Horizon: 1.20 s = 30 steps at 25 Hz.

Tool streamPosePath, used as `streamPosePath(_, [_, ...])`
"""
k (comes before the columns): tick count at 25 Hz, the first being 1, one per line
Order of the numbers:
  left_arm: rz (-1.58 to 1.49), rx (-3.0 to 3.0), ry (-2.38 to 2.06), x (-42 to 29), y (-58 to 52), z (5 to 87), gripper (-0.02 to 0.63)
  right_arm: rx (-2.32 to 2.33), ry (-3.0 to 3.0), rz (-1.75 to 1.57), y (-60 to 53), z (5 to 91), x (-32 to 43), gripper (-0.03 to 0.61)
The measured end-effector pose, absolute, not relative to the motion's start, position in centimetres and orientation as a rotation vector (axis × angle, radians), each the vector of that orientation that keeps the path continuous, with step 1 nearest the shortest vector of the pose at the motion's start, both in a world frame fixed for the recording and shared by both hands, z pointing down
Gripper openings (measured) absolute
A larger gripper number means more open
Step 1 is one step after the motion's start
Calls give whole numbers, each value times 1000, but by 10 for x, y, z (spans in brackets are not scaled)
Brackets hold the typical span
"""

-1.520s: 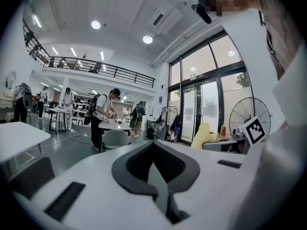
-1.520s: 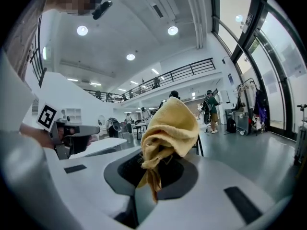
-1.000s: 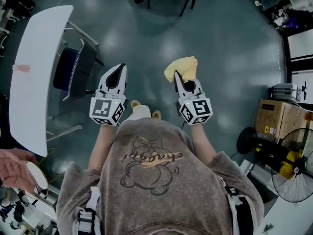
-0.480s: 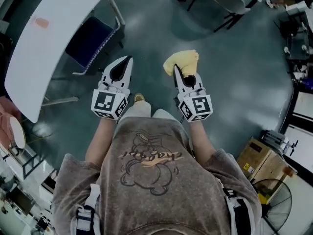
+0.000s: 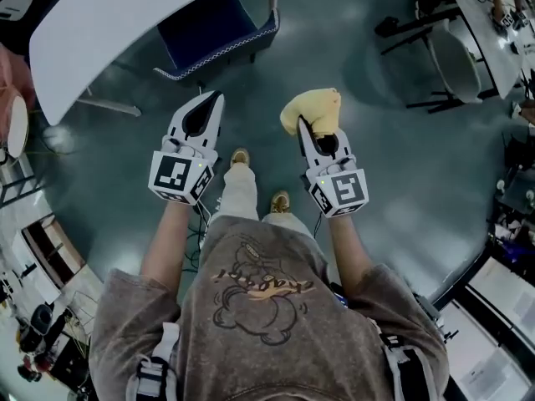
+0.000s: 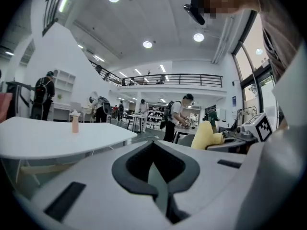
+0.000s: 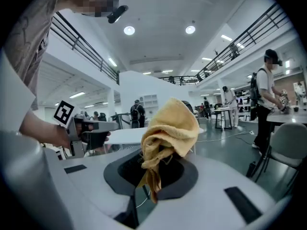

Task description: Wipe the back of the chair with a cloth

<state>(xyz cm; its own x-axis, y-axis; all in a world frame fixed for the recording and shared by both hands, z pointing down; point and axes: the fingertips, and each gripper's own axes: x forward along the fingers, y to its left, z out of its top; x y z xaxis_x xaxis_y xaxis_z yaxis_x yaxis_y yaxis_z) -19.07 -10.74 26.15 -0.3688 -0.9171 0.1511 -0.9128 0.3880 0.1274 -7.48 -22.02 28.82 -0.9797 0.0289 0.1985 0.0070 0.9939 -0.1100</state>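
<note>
Your right gripper [image 5: 308, 130] sits just right of the middle in the head view, its jaws clamped on the cloth [image 5: 311, 107]. The yellow cloth bunches up past the jaw tips. In the right gripper view the cloth [image 7: 169, 128] rises in a crumpled lump from between the jaws of that gripper [image 7: 146, 178], with one strip hanging down into the gap.

Your left gripper [image 5: 214, 100] is just left of the middle, level with the right one and apart from it. Its jaws are together with nothing between them; the left gripper view shows them meeting along one seam [image 6: 154, 150]. At the right of that view you can see the cloth [image 6: 203, 134] held up beside it.

The chair [image 5: 219, 22], dark blue, stands at the top of the head view, partly under the edge of the white table [image 5: 100, 32] that fills the upper left. Neither gripper touches the chair; both are held above the floor [image 5: 393, 165], well short of it. In the left gripper view the table [image 6: 57, 140] carries a small pink bottle [image 6: 75, 123].
</note>
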Motion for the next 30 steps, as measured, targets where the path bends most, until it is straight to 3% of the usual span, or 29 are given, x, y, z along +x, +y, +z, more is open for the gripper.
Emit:
streamPosePath(12, [-147, 1418, -2635, -216, -67, 360, 8, -324, -2949, 104, -207, 385, -130, 64])
streamPosePath(30, [-148, 1452, -2726, -248, -56, 577, 8, -681, -2963, 111, -174, 611, -184, 64])
